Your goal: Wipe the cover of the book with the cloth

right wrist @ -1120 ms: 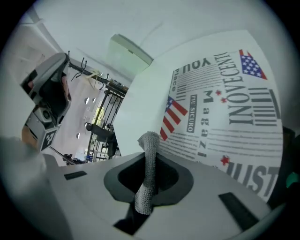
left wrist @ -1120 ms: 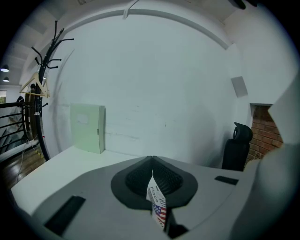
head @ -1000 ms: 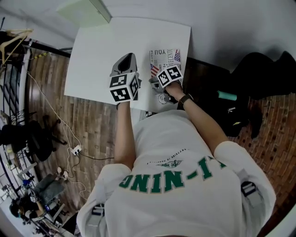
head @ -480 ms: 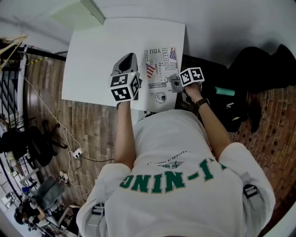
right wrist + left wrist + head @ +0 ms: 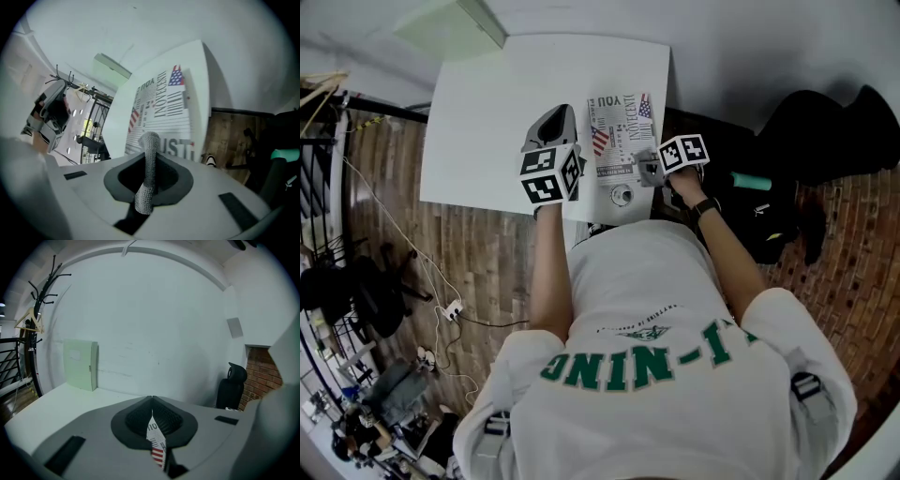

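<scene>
Cloth held over the near right of the book, wiping step in hand

Right gripper (image 5: 149, 158) is clamped on a rolled grey cloth (image 5: 150, 140) above the near right part of the book (image 5: 623, 141), which lies along the right edge of the white counter (image 5: 487, 122). Left gripper (image 5: 151, 401) is closed on a sliver of the printed cover, likely steadying it. The next move probably calls for a pressed sweep toward the far end. Whether the cloth touches the cover is hidden.

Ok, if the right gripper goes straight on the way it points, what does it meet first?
Most likely the book: the right gripper, shut on the cloth, aims at the cover's near end, so the cloth's tip should touch there first. Depth is unclear.
</scene>
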A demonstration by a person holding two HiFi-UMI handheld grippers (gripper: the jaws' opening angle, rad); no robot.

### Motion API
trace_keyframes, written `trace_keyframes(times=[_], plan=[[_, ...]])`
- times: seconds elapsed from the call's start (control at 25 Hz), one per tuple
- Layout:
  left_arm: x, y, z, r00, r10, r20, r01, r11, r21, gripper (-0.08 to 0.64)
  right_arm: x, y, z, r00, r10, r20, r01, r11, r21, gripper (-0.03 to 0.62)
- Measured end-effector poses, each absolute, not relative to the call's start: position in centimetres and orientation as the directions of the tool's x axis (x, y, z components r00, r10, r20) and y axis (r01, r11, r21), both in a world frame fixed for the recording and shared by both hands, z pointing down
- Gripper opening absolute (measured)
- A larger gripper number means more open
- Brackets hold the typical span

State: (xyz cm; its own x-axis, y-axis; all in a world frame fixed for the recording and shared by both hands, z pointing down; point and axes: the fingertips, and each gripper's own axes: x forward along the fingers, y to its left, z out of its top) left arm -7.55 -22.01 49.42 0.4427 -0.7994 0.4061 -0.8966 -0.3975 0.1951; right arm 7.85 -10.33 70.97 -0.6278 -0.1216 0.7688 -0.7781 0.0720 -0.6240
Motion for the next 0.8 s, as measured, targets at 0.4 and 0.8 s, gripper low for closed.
trace_keyframes(times=[0.4, 0.8], plan=[[-10.4, -21.4, 49.6, 0.394, -0.819, 0.418, -0.919, -0.348, 0.185, 0.014, -5.2, -8.6, 71.8, -0.674, 0.1, 0.732, -0.68, 0.303, -0.667, 0.037], [-9.9, -21.1, 49.6, 0.402, -0.817, 0.414, -0.915, -0.353, 0.192, 0.014, 2.1, -8.4, 72.0, -0.678, -0.001, 0.735, -0.728, 0.141, -0.671, 0.035]])
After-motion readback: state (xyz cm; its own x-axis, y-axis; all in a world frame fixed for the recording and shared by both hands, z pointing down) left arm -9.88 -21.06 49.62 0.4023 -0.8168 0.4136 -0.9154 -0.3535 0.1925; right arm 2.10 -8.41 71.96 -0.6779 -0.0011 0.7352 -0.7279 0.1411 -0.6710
